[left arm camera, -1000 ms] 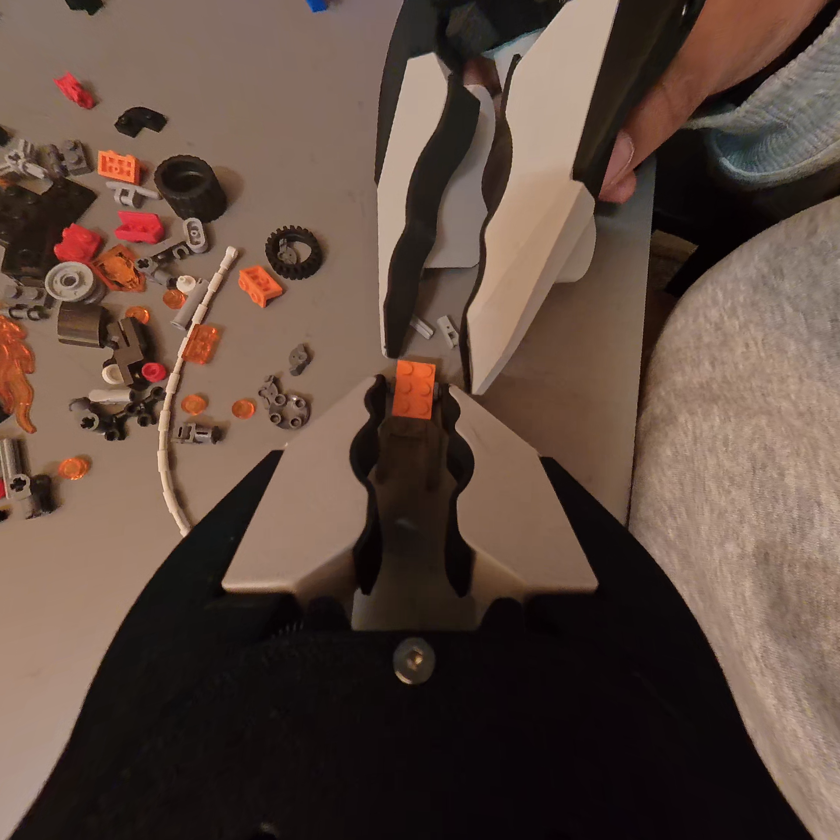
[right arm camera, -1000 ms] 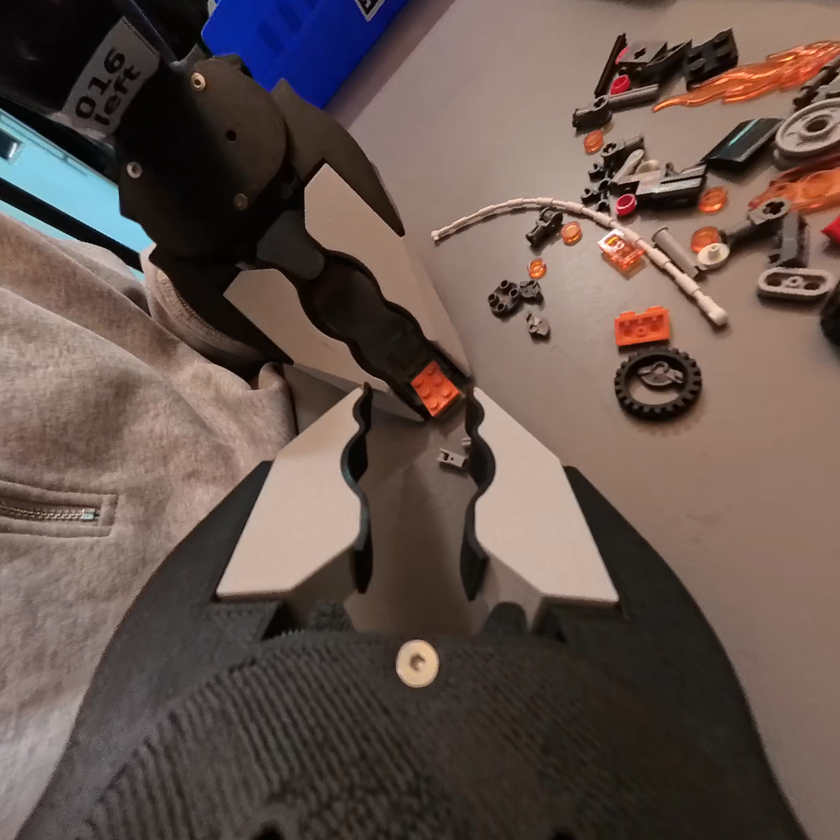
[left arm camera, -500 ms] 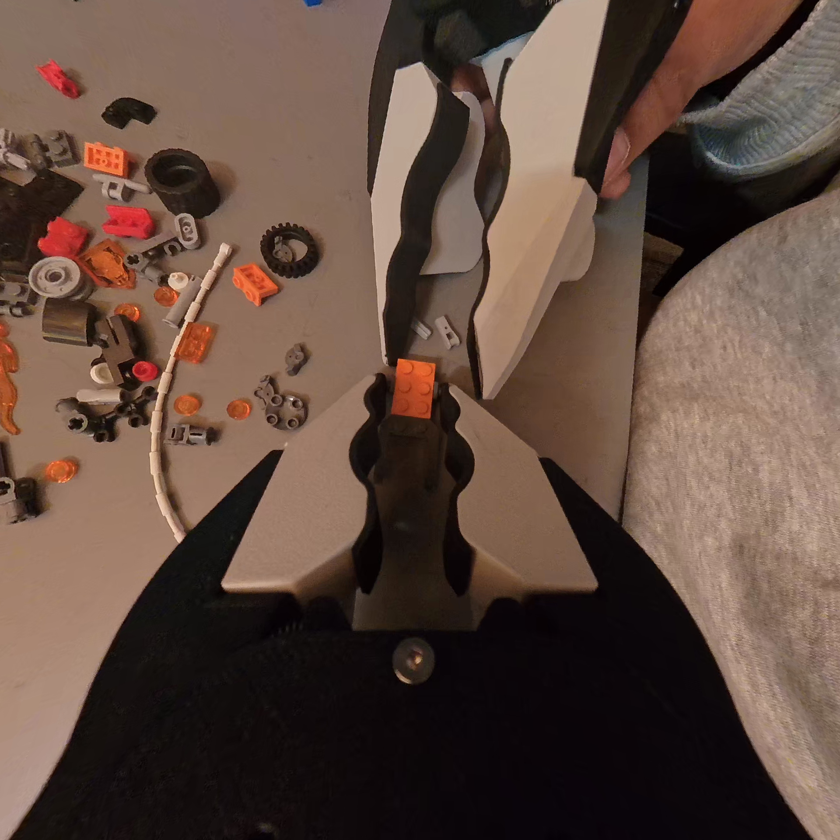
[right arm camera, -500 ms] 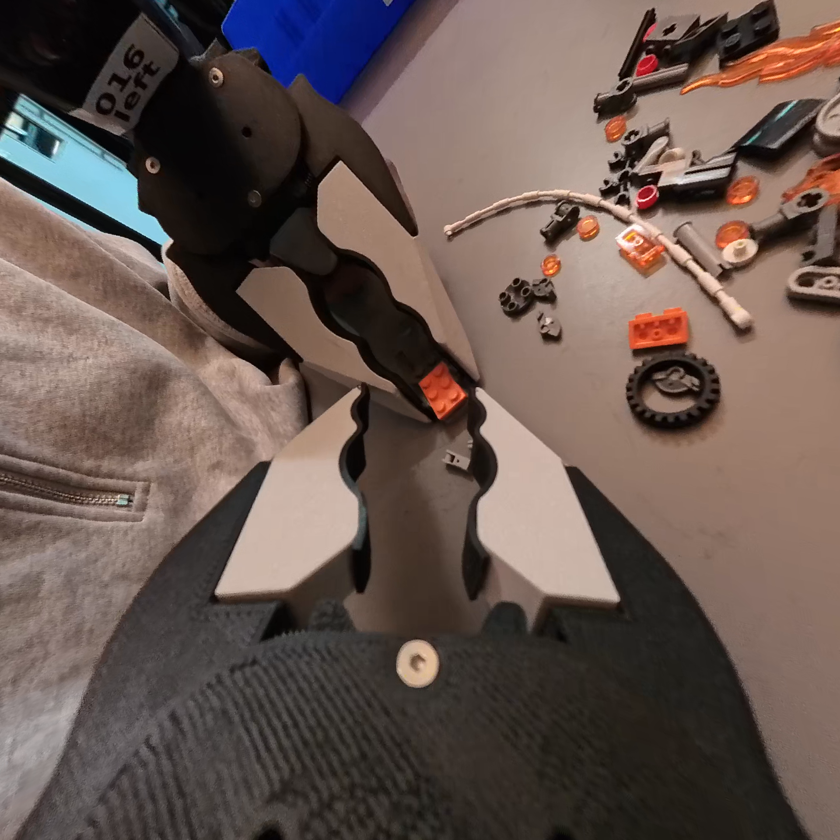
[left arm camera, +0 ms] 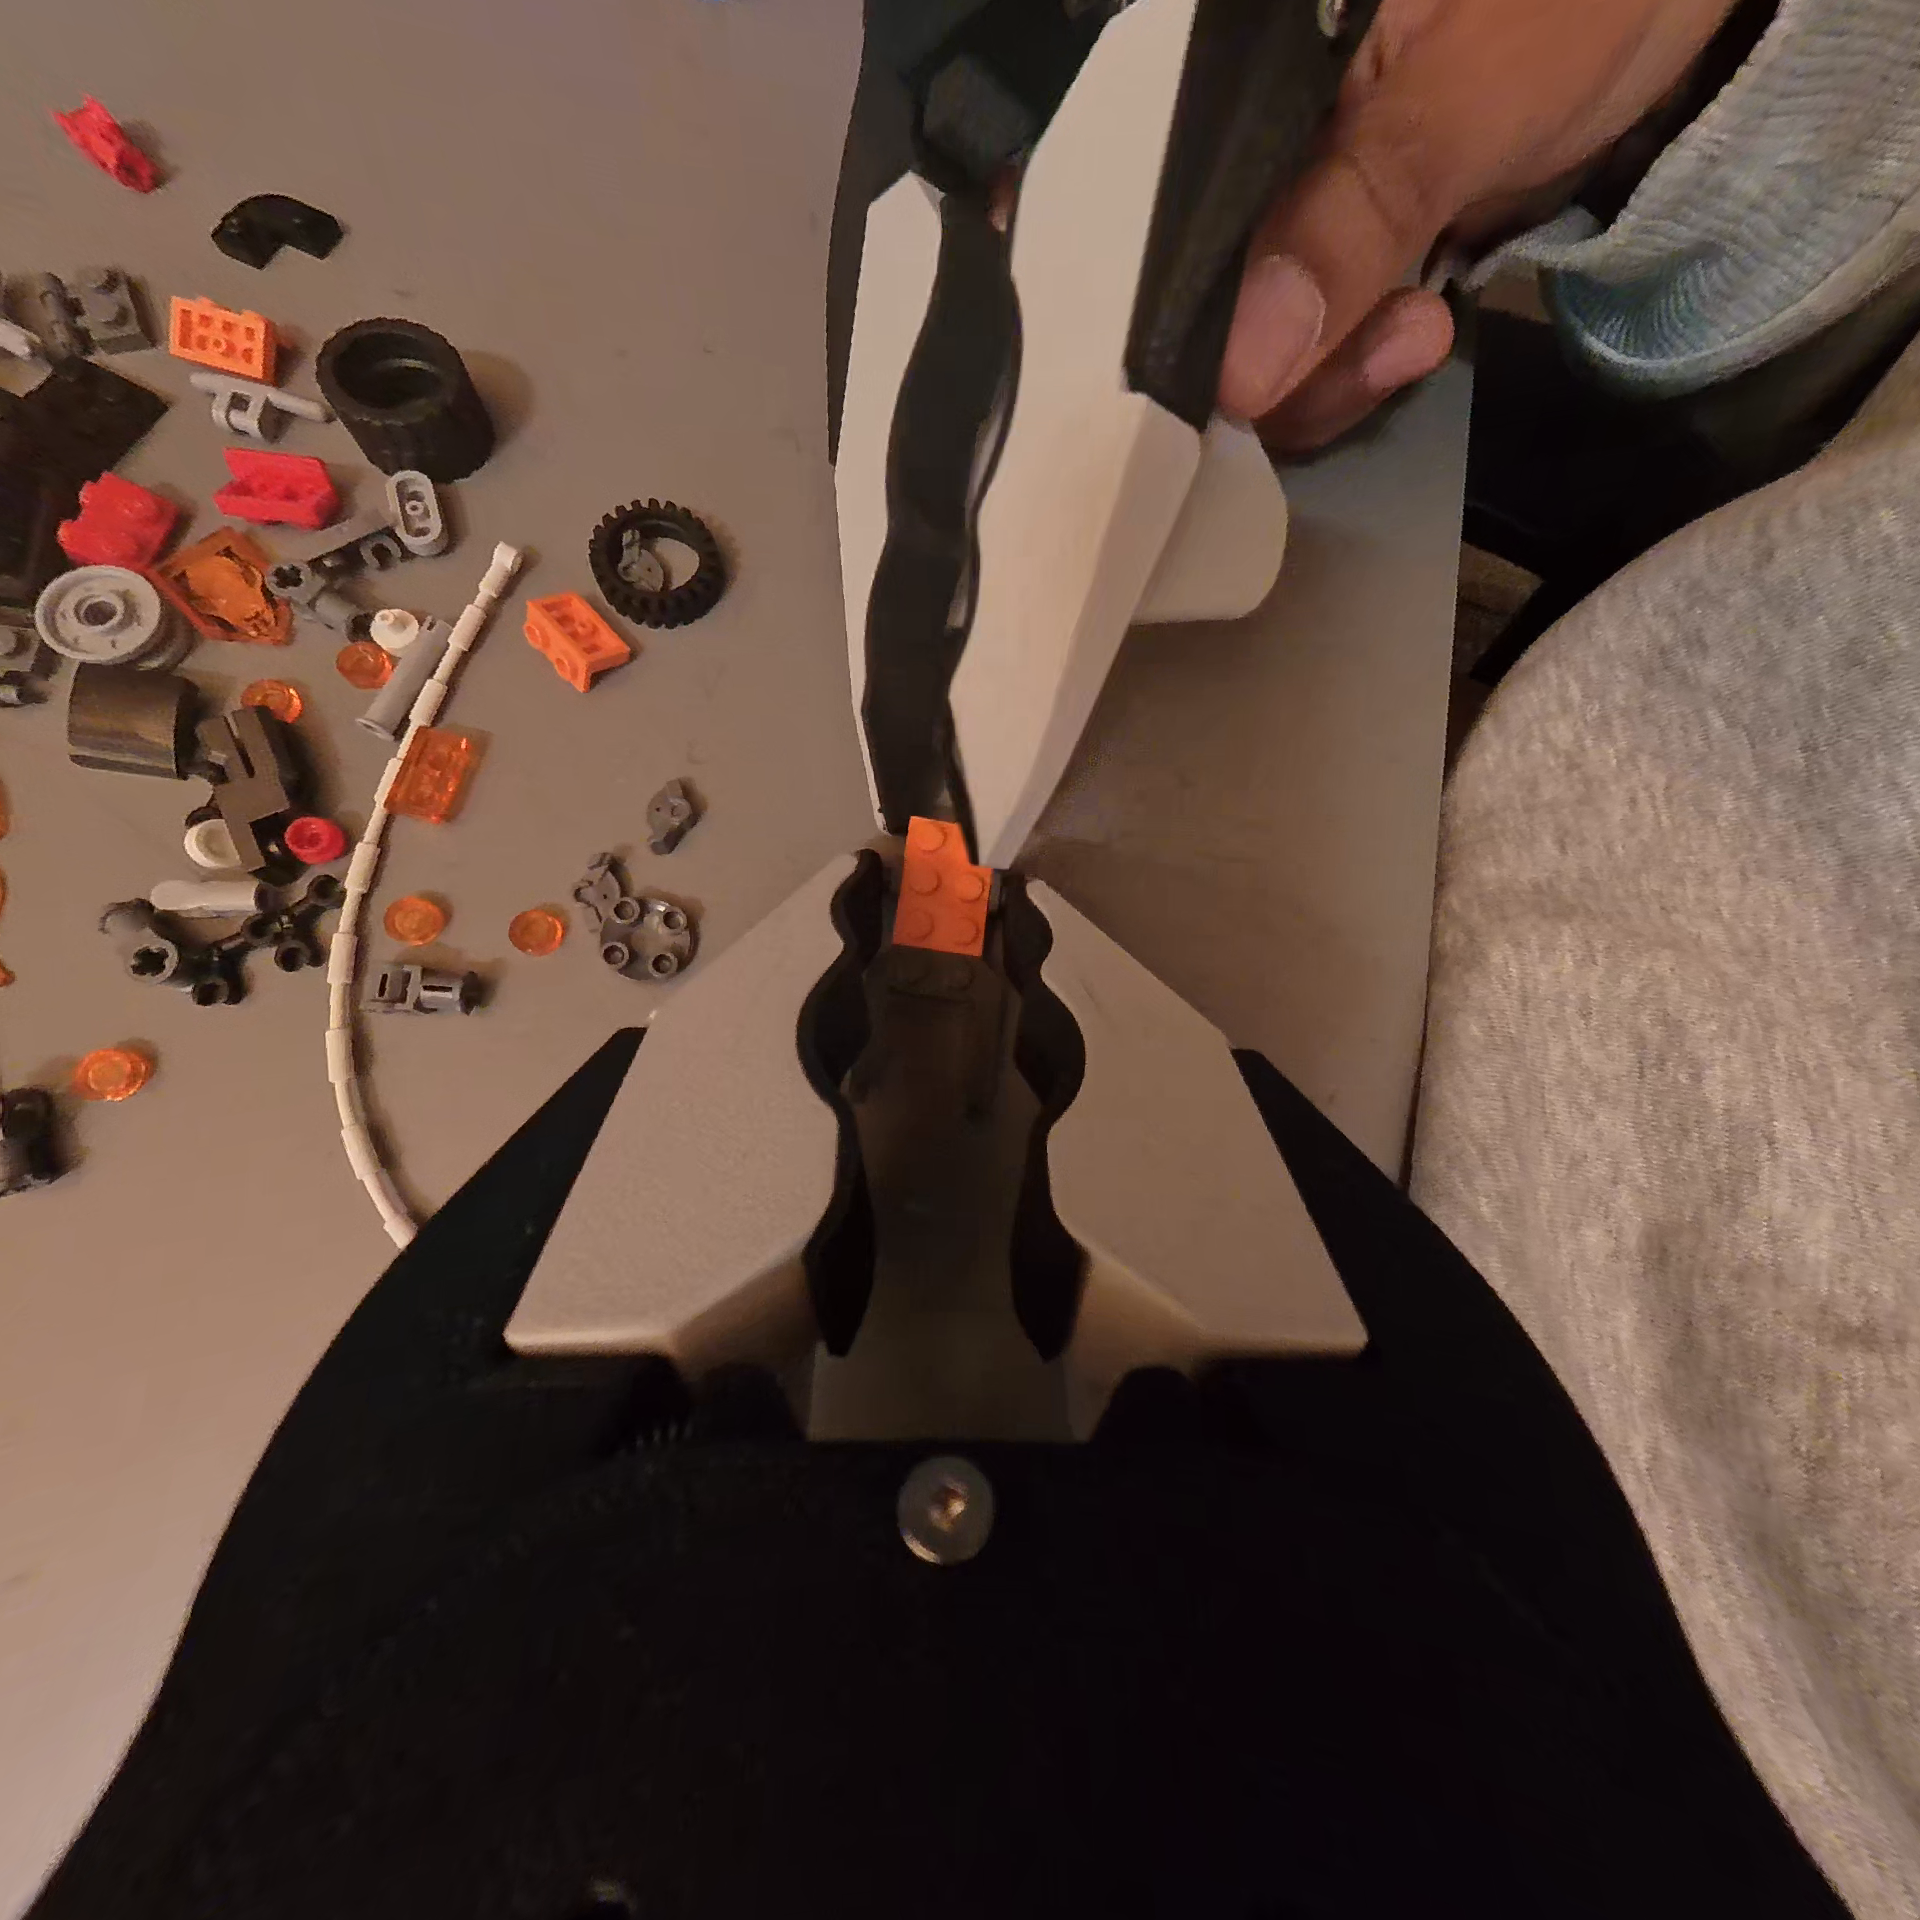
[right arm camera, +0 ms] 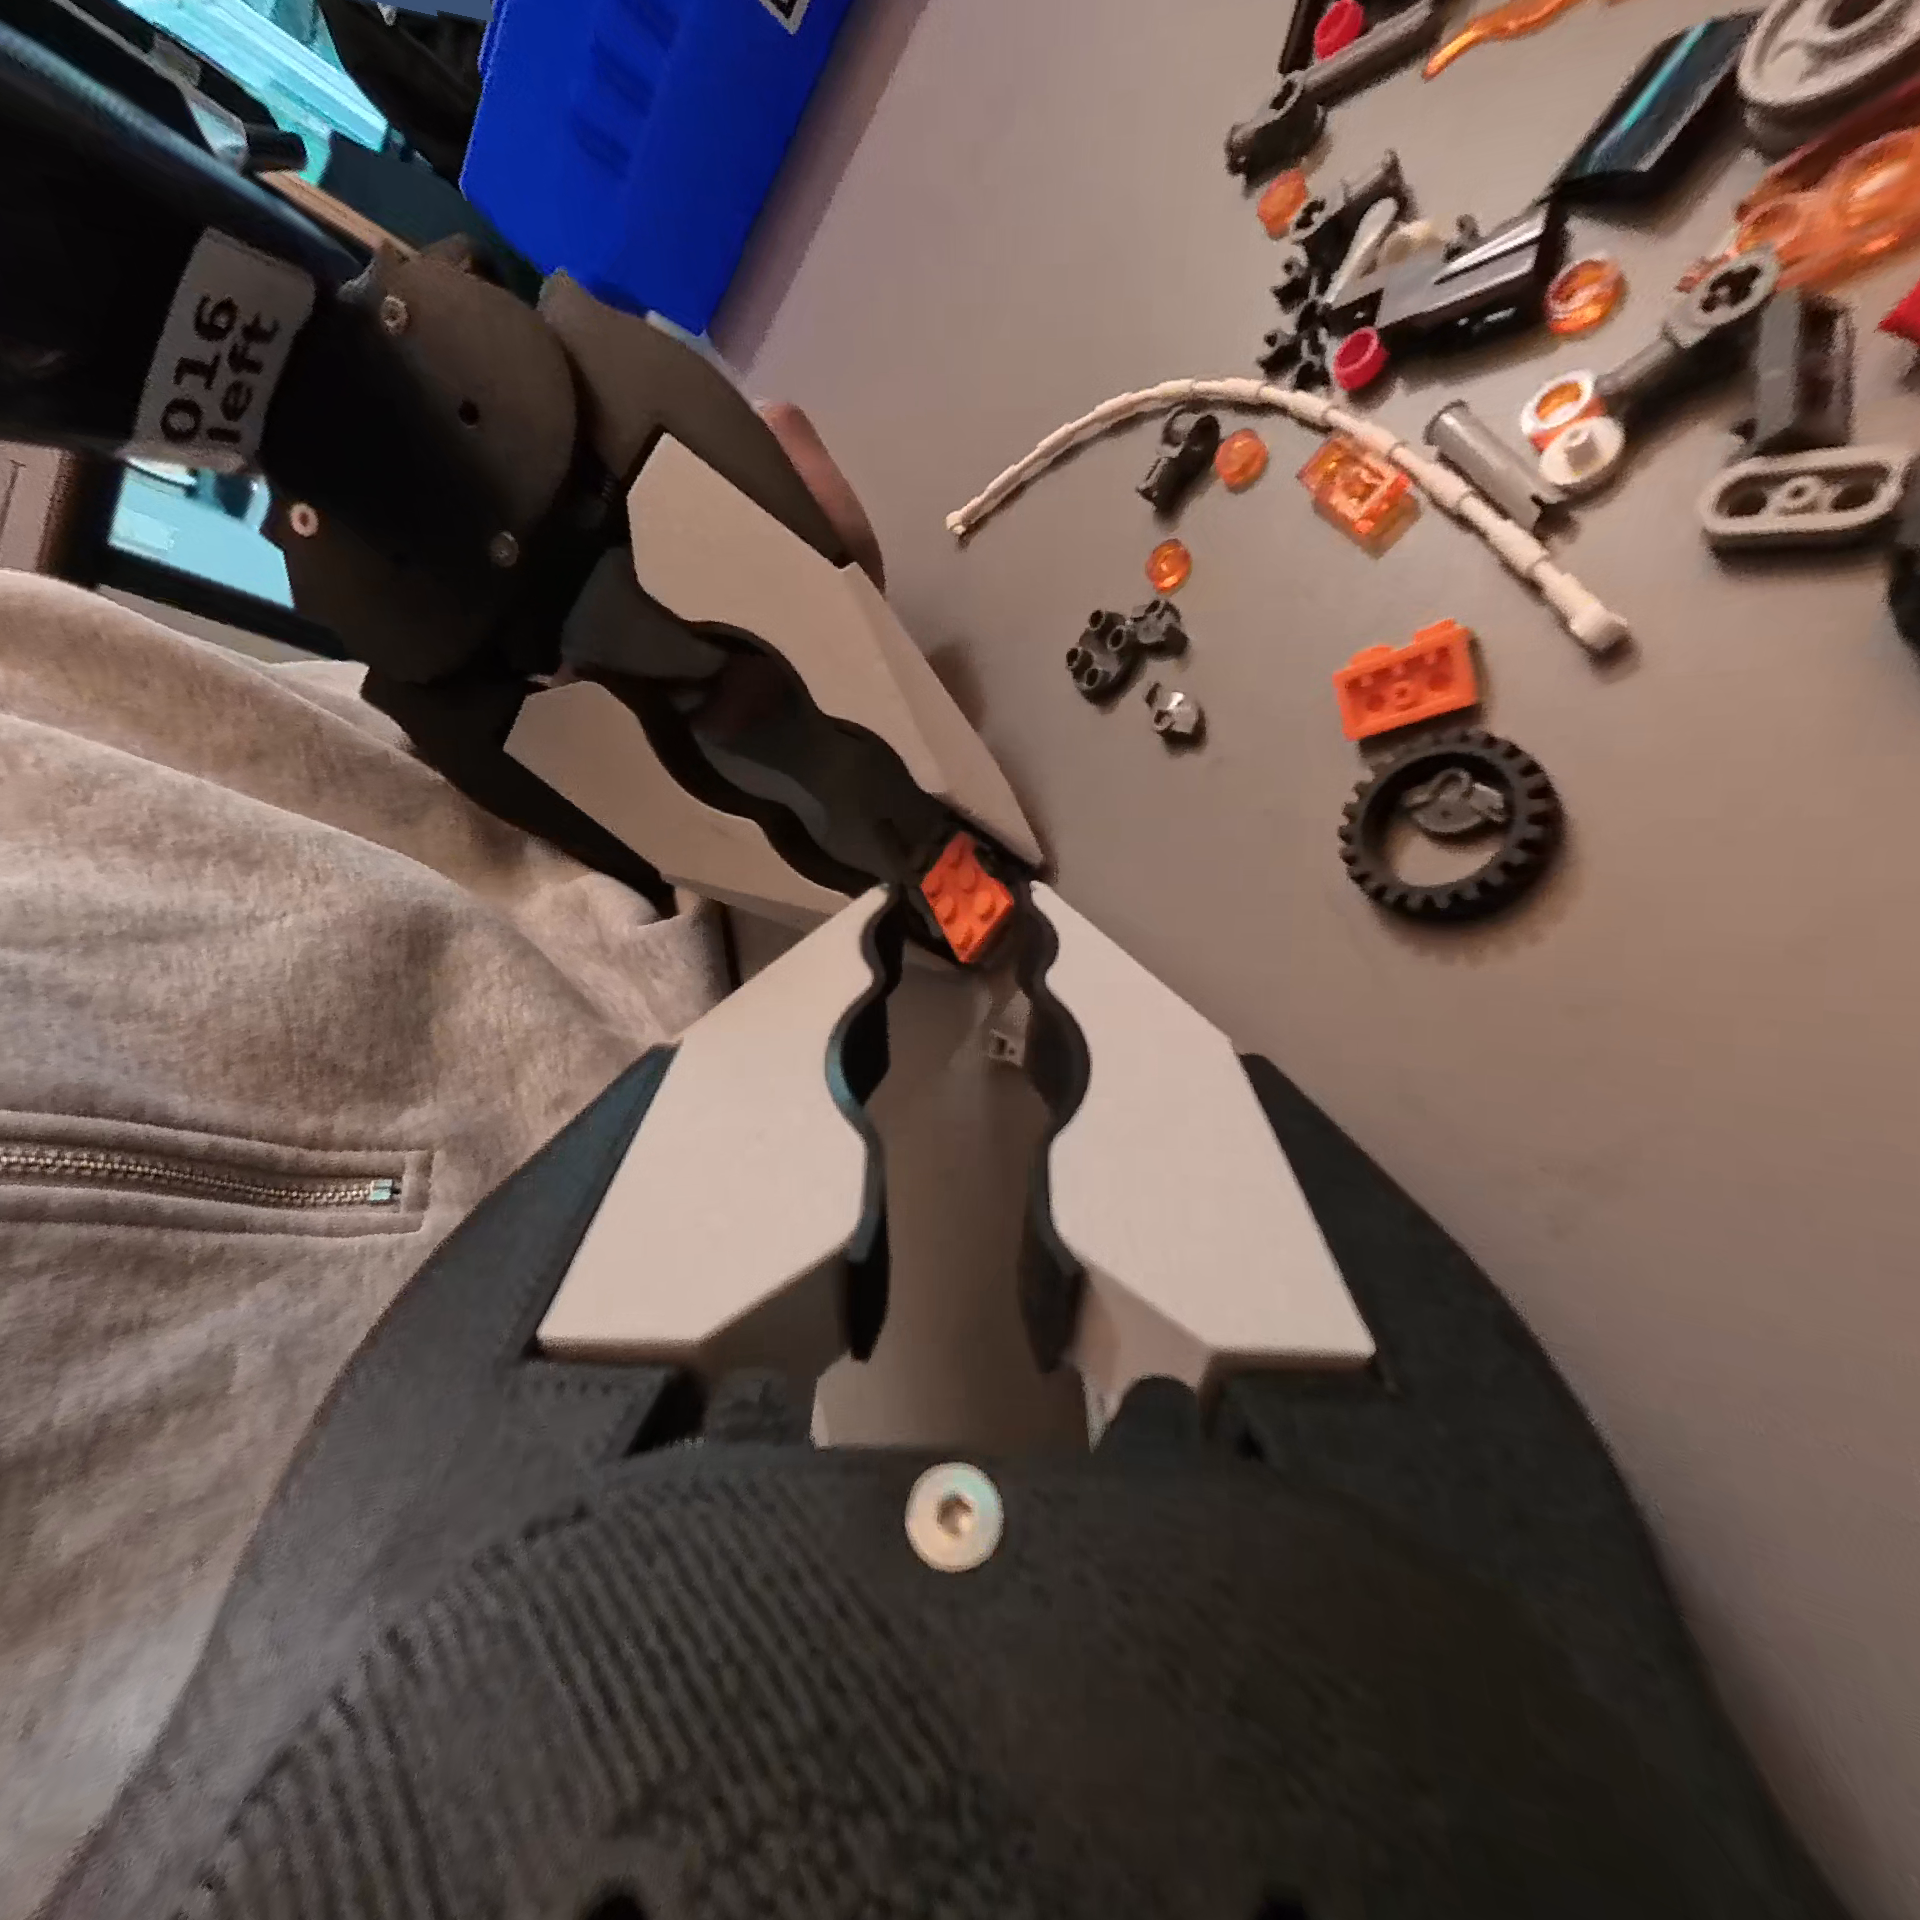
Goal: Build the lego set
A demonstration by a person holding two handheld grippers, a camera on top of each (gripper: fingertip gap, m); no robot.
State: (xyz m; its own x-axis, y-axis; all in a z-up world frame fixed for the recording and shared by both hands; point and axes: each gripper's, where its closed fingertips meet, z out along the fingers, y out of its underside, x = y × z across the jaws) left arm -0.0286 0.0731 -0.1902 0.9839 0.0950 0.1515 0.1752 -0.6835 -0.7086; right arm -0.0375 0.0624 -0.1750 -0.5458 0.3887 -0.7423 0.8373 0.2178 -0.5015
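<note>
My left gripper (left arm camera: 940,883) is shut on a dark piece topped by an orange plate (left arm camera: 940,904) that sticks out past its fingertips. My right gripper (left arm camera: 940,836) comes in from the far side, tip to tip with the left one. Its fingers are closed in on the plate's far end. In the right wrist view, the orange plate (right arm camera: 966,899) sits between the tips of my right gripper (right arm camera: 961,904). The left gripper (right arm camera: 977,878) reaches in from the upper left. A small grey piece (right arm camera: 1003,1039) lies on the table under my right fingers.
Loose pieces lie on the grey table (left arm camera: 644,208) to the left: a black tyre (left arm camera: 405,400), a thin tyre (left arm camera: 657,566), an orange brick (left arm camera: 575,639) and a white flexible hose (left arm camera: 358,935). A grey sweater (left arm camera: 1662,1039) borders the table's right edge. A blue bin (right arm camera: 644,135) stands behind. Less than 4 cm separates the two grippers' tips. The orange brick (left arm camera: 575,639) is about 7 cm from both grippers' fingertips. Look for it in the right wrist view (right arm camera: 1390,677) too.
My right gripper has moved in toward the left one and its fingers have narrowed around the orange plate's end. The left gripper keeps its hold.
</note>
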